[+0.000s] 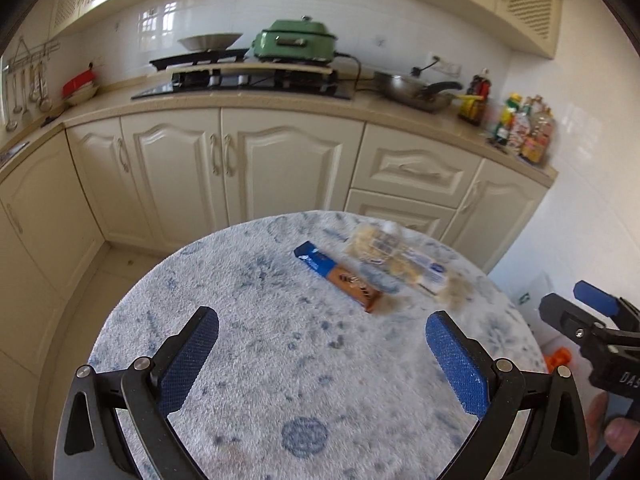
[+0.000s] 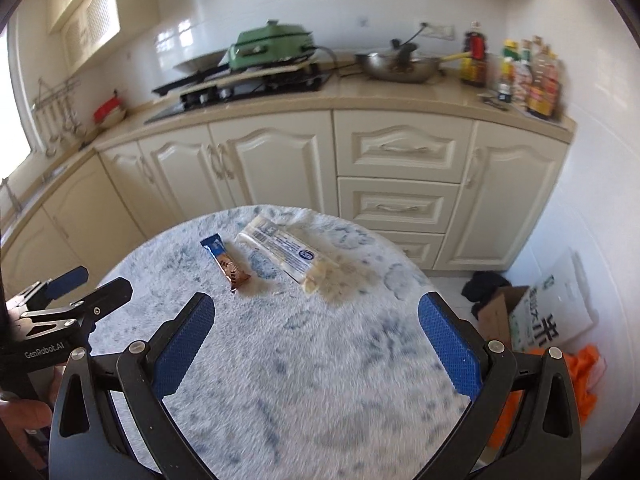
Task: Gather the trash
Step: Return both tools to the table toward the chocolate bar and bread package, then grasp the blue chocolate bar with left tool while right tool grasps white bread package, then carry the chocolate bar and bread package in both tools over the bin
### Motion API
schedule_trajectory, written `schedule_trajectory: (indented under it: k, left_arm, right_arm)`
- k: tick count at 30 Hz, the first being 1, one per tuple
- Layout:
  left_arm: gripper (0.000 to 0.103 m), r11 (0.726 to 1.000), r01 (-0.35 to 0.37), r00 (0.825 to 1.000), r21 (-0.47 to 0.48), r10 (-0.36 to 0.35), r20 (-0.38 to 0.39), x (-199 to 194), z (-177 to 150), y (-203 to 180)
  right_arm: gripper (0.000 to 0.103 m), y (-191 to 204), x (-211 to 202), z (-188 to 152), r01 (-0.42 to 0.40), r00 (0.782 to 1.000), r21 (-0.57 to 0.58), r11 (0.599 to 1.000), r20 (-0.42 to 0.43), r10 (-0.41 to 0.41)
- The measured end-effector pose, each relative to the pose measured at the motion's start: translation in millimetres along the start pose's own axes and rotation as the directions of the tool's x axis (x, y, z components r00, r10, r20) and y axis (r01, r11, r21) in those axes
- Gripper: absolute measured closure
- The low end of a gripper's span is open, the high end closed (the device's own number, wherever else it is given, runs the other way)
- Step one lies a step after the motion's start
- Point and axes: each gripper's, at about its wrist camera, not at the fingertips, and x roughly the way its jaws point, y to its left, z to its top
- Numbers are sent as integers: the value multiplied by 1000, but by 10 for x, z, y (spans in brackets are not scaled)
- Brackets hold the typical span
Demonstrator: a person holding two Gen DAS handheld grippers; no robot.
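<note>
- Left gripper (image 1: 322, 330) low over the near edge of the round table (image 1: 248, 340), fingers (image 1: 192, 356) spread wide, nothing between them.
- Right gripper (image 2: 316, 320) beside it, fingers (image 2: 448, 344) likewise spread and empty.
- Blue-and-brown snack wrapper (image 2: 226, 262) flat toward the far edge of the table.
- Clear plastic packet (image 2: 280, 246) just right of it, nearly touching, crumbs spilled at its near end.

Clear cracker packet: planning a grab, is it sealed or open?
Open: the clear cracker packet has crumbs spilled past its near end onto the table.
</note>
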Motion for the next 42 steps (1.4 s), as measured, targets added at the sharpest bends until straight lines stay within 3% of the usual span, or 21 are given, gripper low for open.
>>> schedule_trajectory:
  k: [8, 12, 17, 18, 20, 22, 23, 25, 28, 33, 42]
  left_arm:
    - [3, 999, -53, 995, 2, 53, -81, 1039, 327, -192]
    - [14, 999, -40, 988, -31, 35, -151, 1625, 444, -131]
    - [19, 998, -50, 978, -44, 40, -207, 2206, 610, -49]
    - [24, 998, -47, 979, -32, 39, -202, 2263, 643, -65]
    - [28, 999, -33, 980, -13, 29, -197, 2351, 691, -98]
    - [45, 1000, -17, 982, 4, 17, -186, 2427, 742, -110]
    - [48, 1000, -16, 983, 26, 21, -183, 2465, 755, -125]
    - [71, 998, 20, 984, 63, -8, -181, 2510, 776, -126]
    - [89, 988, 128, 973, 87, -108, -202, 2509, 735, -106]
    - [89, 965, 201, 965, 166, -166, -204, 2436, 598, -66]
    - [89, 940, 268, 952, 209, -225, -207, 2315, 582, -159]
  right_arm:
    - [1, -67, 1082, 173, -64, 989, -135, 989, -141, 45]
    - [6, -30, 1485, 231, -97, 982, -221, 970, -178, 58]
    - [11, 72, 1821, 256, -186, 968, -297, 937, -219, 122]
    - [17, 99, 1862, 262, -198, 965, -305, 931, -225, 132]
    - [39, 172, 1956, 242, -218, 959, -323, 921, -249, 139]
    - [60, 220, 1937, 215, -222, 960, -312, 924, -238, 150]
    - [65, 226, 1911, 199, -222, 960, -300, 928, -234, 154]
    - [67, 214, 1847, 150, -206, 962, -268, 941, -229, 146]
    - [67, 138, 1705, 43, -183, 963, -181, 966, -231, 139]
    - [67, 23, 1357, -193, -154, 964, -58, 986, -229, 137]
    - [67, -153, 636, -655, -122, 972, 107, 987, -190, 141]
